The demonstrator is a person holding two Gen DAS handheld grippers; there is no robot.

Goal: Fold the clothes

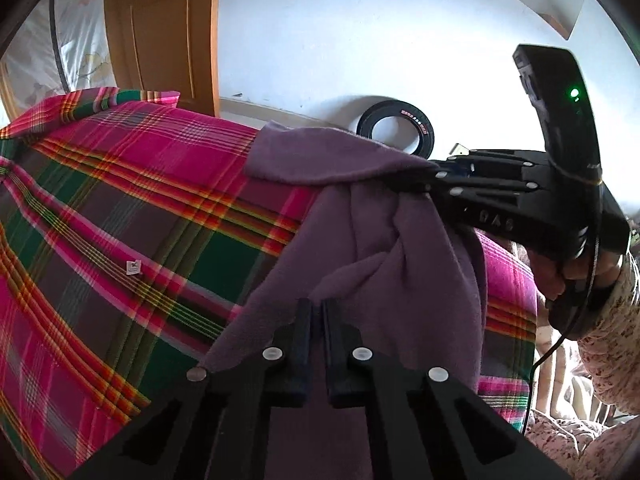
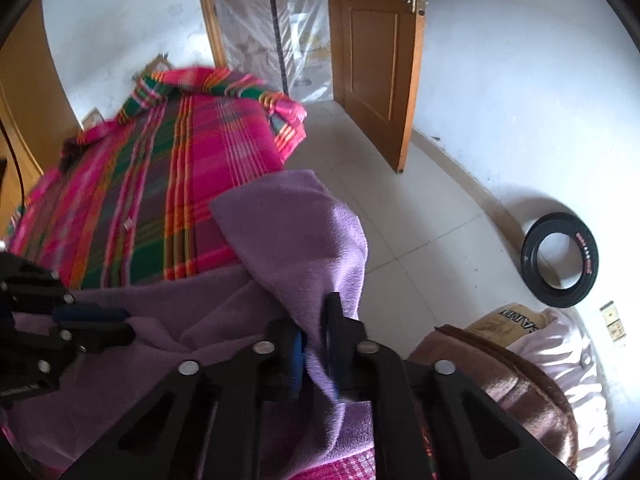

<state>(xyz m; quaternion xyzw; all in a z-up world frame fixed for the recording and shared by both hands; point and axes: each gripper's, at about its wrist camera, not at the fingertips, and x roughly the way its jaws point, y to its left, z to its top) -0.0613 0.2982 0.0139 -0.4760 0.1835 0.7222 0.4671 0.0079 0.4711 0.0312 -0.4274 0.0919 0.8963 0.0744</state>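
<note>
Right wrist view: both grippers' fingers (image 2: 336,320) pinch purple cloth (image 2: 288,232); bag lettering unreadable

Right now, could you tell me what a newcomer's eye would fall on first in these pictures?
First the bright pink and green checked bedspread covering the bed. Over its near end hangs a purple cloth, pinched by the right gripper and the left gripper. A black tyre leans against the white wall, right of the bed.

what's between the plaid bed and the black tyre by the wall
In the right wrist view, only bare white floor tiles separate the plaid bed cover from the black tyre.
</note>
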